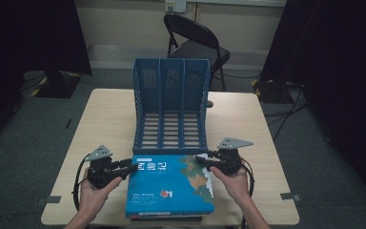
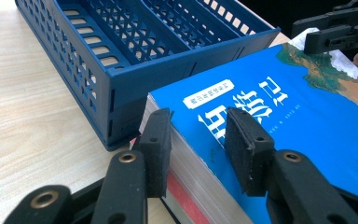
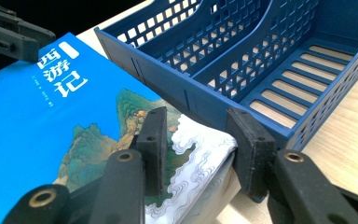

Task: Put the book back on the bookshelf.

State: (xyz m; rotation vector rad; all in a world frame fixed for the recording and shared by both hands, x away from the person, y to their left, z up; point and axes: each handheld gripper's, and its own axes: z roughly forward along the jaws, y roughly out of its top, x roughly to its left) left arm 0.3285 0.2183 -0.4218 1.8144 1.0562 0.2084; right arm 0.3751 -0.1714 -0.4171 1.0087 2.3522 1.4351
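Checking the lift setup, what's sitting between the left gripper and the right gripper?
The blue book spans the stretch between the left gripper and the right gripper, one at each far corner, in the high view.

Left gripper [image 1: 129, 168]: held in the left hand [image 1: 93, 191], jaws pointing right, partly closed. Right gripper [image 1: 201, 160]: held in the right hand [image 1: 233, 183], jaws pointing left, partly closed.

Thick blue book [image 1: 169, 186] lies flat, cover up, atop a stack.
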